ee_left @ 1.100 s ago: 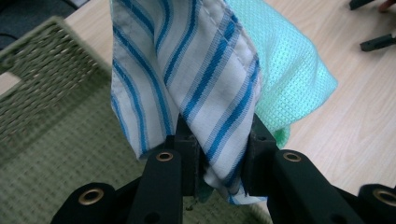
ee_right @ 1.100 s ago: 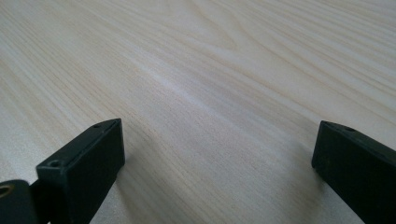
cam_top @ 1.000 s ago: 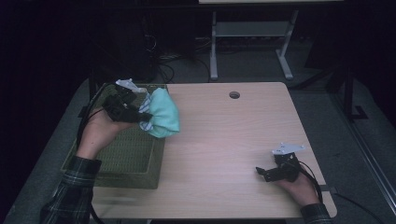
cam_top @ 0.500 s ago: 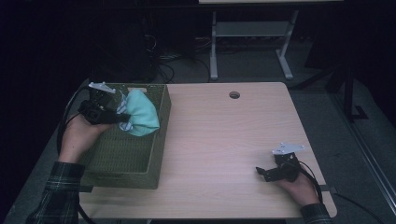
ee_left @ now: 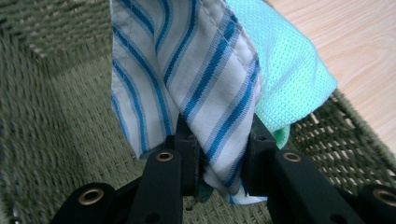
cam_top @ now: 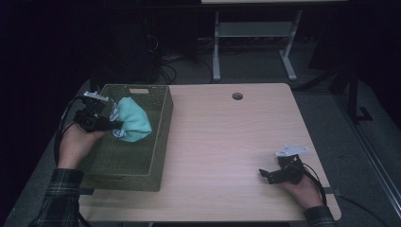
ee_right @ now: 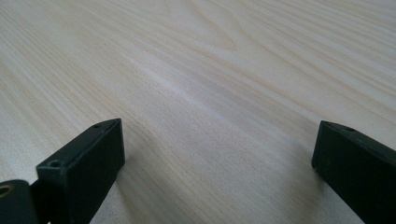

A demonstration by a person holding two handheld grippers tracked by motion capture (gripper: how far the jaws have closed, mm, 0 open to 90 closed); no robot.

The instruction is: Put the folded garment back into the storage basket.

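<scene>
Bundled cloths, mint-green cloth [cam_top: 134,122] plus blue-striped cloth [ee_left: 187,88], hanging inside green woven basket [cam_top: 161,137] at table's left edge. Pinched between jaws of left gripper [cam_top: 111,126], clamped tight. Step judged: depositing laundry. Next: lower, then release. Right gripper [cam_top: 265,175] idle on table [cam_top: 227,142], jaws wide, empty.

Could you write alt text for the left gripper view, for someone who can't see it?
The left gripper has its two black jaws clamped on a bunch of cloth: a white cloth with blue stripes in front and a mint-green cloth behind it. The bundle hangs over the inside of a green woven basket, with the light wooden table beyond its rim.
</scene>
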